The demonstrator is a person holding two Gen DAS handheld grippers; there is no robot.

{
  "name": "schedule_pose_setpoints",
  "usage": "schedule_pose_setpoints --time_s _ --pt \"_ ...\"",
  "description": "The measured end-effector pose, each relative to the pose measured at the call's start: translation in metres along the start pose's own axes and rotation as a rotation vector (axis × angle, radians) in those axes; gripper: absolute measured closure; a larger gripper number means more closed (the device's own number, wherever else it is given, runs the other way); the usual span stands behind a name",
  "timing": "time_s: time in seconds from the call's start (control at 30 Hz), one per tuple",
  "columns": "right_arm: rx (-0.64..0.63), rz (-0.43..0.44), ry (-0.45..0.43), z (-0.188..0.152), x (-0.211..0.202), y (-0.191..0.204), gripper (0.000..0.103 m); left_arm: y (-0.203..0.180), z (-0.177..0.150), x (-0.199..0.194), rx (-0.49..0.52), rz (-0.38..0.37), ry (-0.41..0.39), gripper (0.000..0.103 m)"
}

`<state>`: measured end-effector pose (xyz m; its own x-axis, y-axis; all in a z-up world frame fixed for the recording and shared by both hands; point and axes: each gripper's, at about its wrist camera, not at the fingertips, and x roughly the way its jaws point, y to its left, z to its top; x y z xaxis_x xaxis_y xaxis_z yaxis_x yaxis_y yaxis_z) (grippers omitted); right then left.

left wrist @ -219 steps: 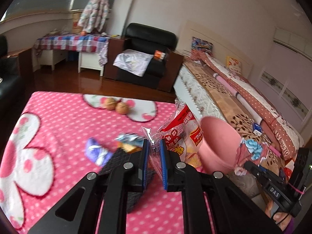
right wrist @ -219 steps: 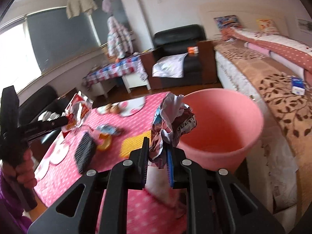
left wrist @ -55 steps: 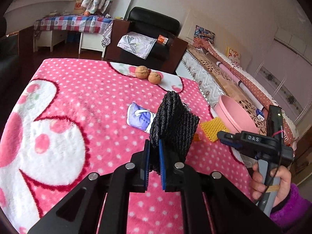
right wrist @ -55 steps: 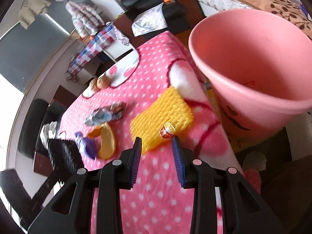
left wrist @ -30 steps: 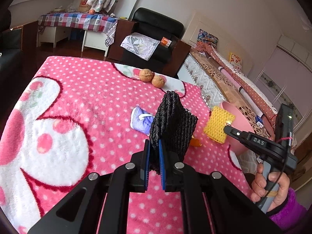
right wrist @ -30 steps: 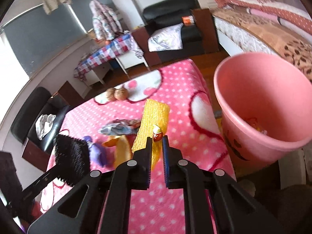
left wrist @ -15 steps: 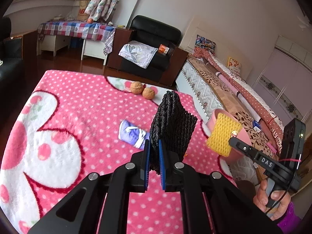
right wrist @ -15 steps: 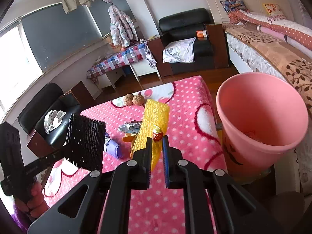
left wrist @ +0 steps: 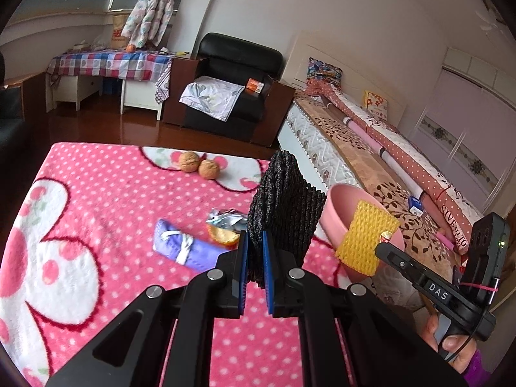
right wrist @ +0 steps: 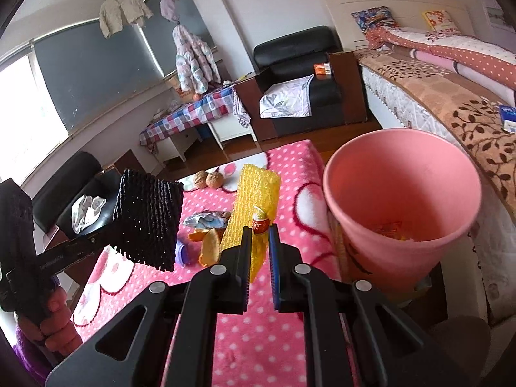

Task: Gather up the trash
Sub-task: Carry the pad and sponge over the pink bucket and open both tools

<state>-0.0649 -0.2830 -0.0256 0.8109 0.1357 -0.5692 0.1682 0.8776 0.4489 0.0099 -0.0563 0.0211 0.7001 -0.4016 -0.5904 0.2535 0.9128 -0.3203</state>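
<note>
My left gripper (left wrist: 254,254) is shut on a black foam net (left wrist: 285,200) and holds it up above the pink dotted table (left wrist: 106,200). It also shows in the right wrist view (right wrist: 146,219). My right gripper (right wrist: 259,245) is shut on a yellow foam net (right wrist: 254,193) with a small sticker, held in the air to the left of the pink bucket (right wrist: 403,174). The yellow net (left wrist: 364,238) shows in front of the bucket (left wrist: 338,206) in the left wrist view. On the table lie a purple wrapper (left wrist: 183,248), a silver wrapper (left wrist: 225,217) and orange peel (left wrist: 222,235).
Two walnuts (left wrist: 198,164) sit at the table's far edge. A bed (left wrist: 387,161) runs along the right, just beyond the bucket. A black armchair (left wrist: 232,93) and a table with a checked cloth (left wrist: 109,64) stand at the back. Some trash lies in the bucket's bottom (right wrist: 390,229).
Both grippers have risen and moved toward the bucket with their foam nets. The yellow net now sits closer to the bucket's rim.
</note>
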Motion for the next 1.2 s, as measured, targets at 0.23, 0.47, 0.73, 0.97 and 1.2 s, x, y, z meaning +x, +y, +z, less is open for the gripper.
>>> schedule_pose_setpoints --time_s 0.23,0.47,0.73,0.97,1.2 --pt "0.032 -0.037 -0.030 0.002 -0.010 -0.023 0.092 -0.024 0.009 0.017 0.033 -0.010 0.006 0.095" --pt "0.055 -0.110 -0.070 0.004 -0.019 -0.050 0.092 -0.052 0.017 0.040 0.070 -0.026 0.019 0.095" --pt "0.097 -0.202 -0.109 0.007 -0.029 -0.091 0.092 -0.093 0.026 0.070 0.121 -0.066 0.039 0.095" --pt "0.133 -0.242 -0.110 0.007 -0.028 -0.118 0.092 -0.128 0.027 0.104 0.147 -0.096 0.069 0.095" --pt "0.136 -0.268 -0.107 0.010 -0.023 -0.135 0.092 -0.154 0.023 0.139 0.175 -0.090 0.110 0.095"
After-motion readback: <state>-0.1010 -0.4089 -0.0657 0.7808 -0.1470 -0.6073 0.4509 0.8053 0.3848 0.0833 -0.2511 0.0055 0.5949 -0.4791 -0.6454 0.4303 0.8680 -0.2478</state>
